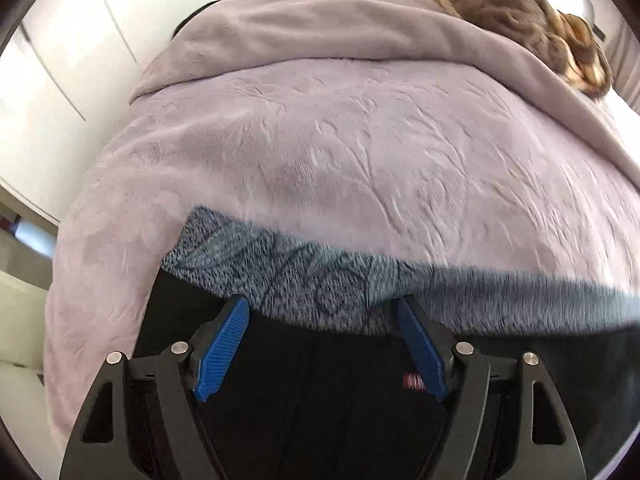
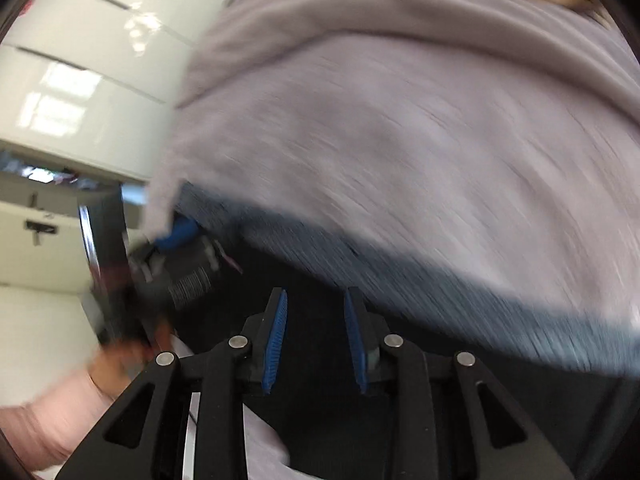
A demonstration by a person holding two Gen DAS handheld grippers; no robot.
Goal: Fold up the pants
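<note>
Bed under mauve plush blanket [image 1: 360,128]; black fleece-lined pants [image 1: 320,380] run crosswise beneath both claws, left claw [image 1: 322,306] wide, right claw [image 2: 316,300] narrower, both empty.

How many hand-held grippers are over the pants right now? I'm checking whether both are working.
2. The left hand-held gripper sits open over the black pants by the grey lining edge. The right hand-held gripper is open above the pants further along; its view is blurred.
</note>
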